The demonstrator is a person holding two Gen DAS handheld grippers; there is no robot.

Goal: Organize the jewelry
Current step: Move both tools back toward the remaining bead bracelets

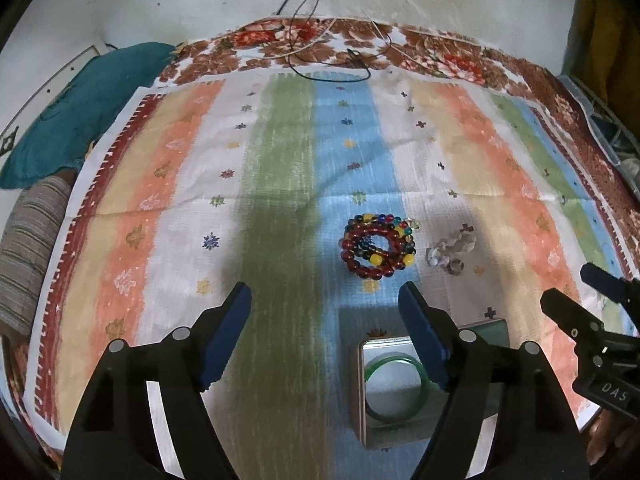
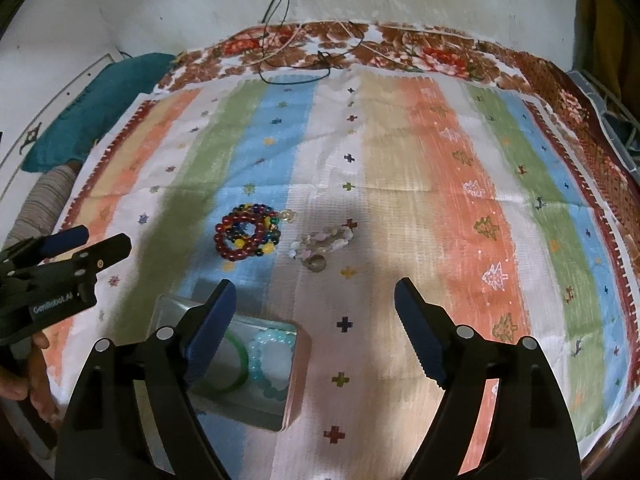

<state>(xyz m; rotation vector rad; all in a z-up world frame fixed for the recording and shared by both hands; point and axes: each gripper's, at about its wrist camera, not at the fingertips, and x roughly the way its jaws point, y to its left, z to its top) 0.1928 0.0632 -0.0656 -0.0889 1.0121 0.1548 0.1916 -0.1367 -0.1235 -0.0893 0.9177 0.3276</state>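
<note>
1. Left gripper (image 1: 325,300): wide open, empty.
2. Right gripper (image 2: 314,298): wide open, empty.
3. Tin (image 2: 298,364), near edge of cloth (image 2: 400,160): green bangle (image 2: 240,368) + aqua bracelet (image 2: 268,364) inside.
4. Bead bracelets (image 1: 378,246) (piled) mid-cloth; shell piece (image 2: 326,242) just beside.

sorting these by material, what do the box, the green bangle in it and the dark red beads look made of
Box: looks like thin metal, a tin; its inner walls and floor reflect light.
Green bangle: smooth, slightly see-through ring, so glass, jade or plastic; the look leaves it open.
Dark red beads: glossy round beads with bright highlights, probably glass or plastic, mixed with yellow and blue ones.
</note>
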